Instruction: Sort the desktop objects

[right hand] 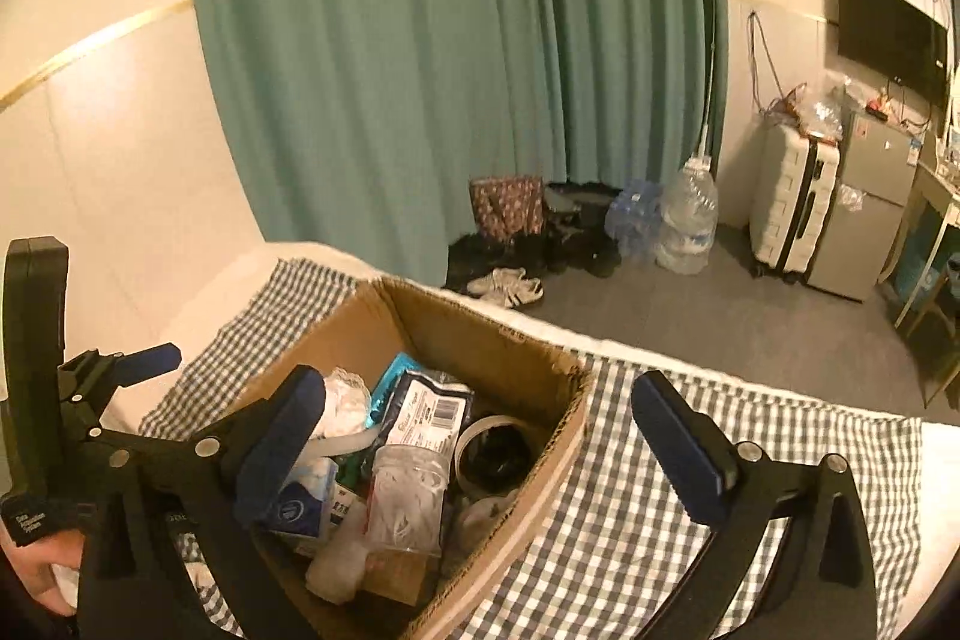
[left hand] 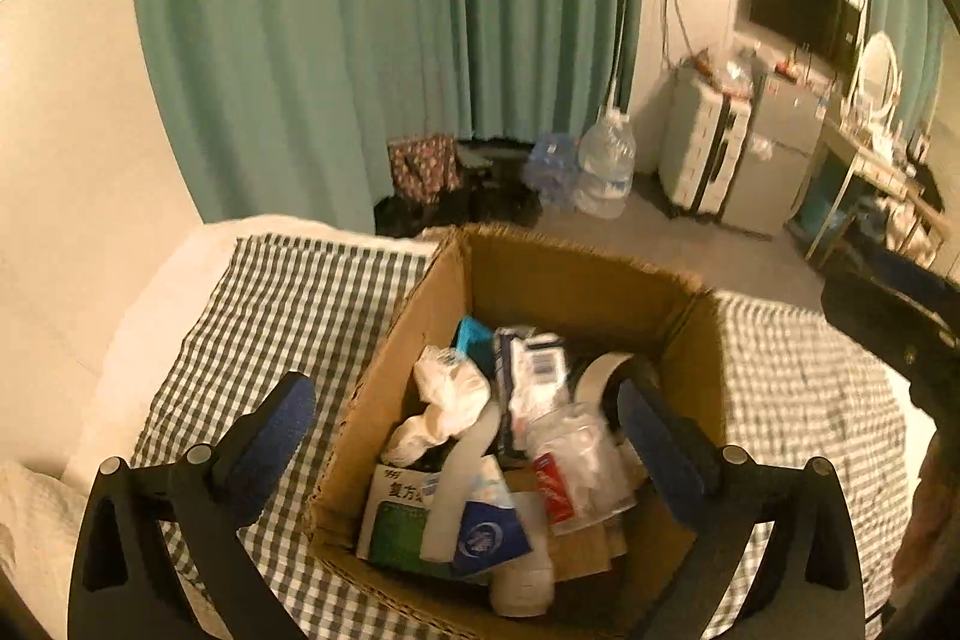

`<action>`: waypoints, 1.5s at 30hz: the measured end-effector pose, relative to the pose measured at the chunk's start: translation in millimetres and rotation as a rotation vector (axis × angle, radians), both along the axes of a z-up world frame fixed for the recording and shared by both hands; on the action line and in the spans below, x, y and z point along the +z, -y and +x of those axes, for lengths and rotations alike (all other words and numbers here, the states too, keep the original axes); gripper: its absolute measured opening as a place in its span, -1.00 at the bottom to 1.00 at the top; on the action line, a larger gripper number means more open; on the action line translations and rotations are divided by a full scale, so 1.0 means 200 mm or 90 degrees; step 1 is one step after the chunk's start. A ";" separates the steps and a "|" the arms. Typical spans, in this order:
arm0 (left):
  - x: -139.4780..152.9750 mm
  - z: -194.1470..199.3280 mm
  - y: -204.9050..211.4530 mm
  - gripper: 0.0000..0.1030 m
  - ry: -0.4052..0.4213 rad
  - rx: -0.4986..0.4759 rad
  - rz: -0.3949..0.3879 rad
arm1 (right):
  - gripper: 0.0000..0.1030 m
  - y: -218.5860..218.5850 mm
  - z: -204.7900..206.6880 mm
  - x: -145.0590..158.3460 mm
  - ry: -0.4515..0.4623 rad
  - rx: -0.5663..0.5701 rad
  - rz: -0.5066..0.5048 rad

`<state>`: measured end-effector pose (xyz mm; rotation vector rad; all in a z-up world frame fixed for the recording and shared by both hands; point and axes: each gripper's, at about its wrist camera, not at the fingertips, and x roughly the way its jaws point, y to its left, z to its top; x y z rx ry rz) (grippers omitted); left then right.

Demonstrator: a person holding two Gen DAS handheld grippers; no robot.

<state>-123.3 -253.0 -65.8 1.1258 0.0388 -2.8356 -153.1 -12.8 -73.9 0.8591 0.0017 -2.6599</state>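
Note:
An open cardboard box [left hand: 570, 292] [right hand: 480, 334] stands on a green-and-white checked cloth [left hand: 288, 304] [right hand: 660, 550]. It holds several items: a tape roll [left hand: 606, 376] [right hand: 486, 436], a clear plastic jar [left hand: 576, 454] [right hand: 408, 496], a blue tissue pack [left hand: 486, 532] [right hand: 300, 502], a green medicine box [left hand: 396, 520], a crumpled white bag [left hand: 450, 388] and a barcoded packet [left hand: 540, 364] [right hand: 426, 412]. My left gripper [left hand: 468, 436] hangs open above the box, holding nothing. My right gripper [right hand: 480, 448] is open too, over the box's right side, with nothing between its fingers.
The cloth covers a white bed beside a cream wall. Beyond it are a green curtain [right hand: 450, 40], shoes [right hand: 504, 286], big water bottles [right hand: 684, 220], a white suitcase [right hand: 792, 208], a small fridge [right hand: 864, 202] and a wall TV [right hand: 888, 34]. A hand [right hand: 54, 574] holds the left gripper.

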 end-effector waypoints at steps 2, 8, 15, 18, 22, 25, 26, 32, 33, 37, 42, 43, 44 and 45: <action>0.05 0.03 -0.02 1.00 -0.012 0.007 -0.014 | 0.99 -0.03 0.05 0.05 -0.016 0.002 -0.004; 0.18 0.14 -0.09 1.00 -0.057 0.004 -0.023 | 0.99 -0.12 0.22 0.20 -0.085 -0.016 -0.017; 0.30 0.27 -0.18 1.00 -0.085 0.001 -0.019 | 0.99 -0.20 0.36 0.32 -0.109 -0.027 -0.006; 0.36 0.32 -0.24 1.00 -0.097 -0.005 -0.016 | 0.99 -0.25 0.42 0.37 -0.115 -0.036 -0.003; 0.43 0.38 -0.34 1.00 -0.117 -0.017 -0.014 | 0.99 -0.33 0.51 0.43 -0.124 -0.051 0.008; 0.48 0.42 -0.43 1.00 -0.127 -0.035 -0.011 | 0.99 -0.39 0.58 0.47 -0.134 -0.067 0.017; 0.50 0.44 -0.47 1.00 -0.131 -0.044 -0.008 | 0.99 -0.43 0.61 0.49 -0.143 -0.079 0.020; 0.58 0.51 -0.66 1.00 -0.154 -0.078 -0.008 | 0.99 -0.61 0.75 0.54 -0.152 -0.115 0.025; 0.59 0.52 -0.70 1.00 -0.158 -0.086 -0.009 | 0.99 -0.64 0.77 0.54 -0.149 -0.121 0.025; 0.61 0.55 -0.84 1.00 -0.172 -0.106 -0.008 | 0.99 -0.76 0.85 0.55 -0.155 -0.151 0.025; 0.60 0.57 -1.01 1.00 -0.177 -0.143 -0.007 | 0.99 -0.93 0.94 0.55 -0.160 -0.196 0.022; 0.59 0.58 -1.04 1.00 -0.178 -0.149 -0.007 | 1.00 -0.97 0.95 0.54 -0.161 -0.203 0.020; 0.59 0.58 -1.07 1.00 -0.179 -0.158 -0.007 | 0.99 -1.00 0.97 0.54 -0.161 -0.211 0.020; 0.58 0.58 -1.10 1.00 -0.181 -0.162 -0.007 | 0.99 -1.03 0.98 0.54 -0.162 -0.221 0.020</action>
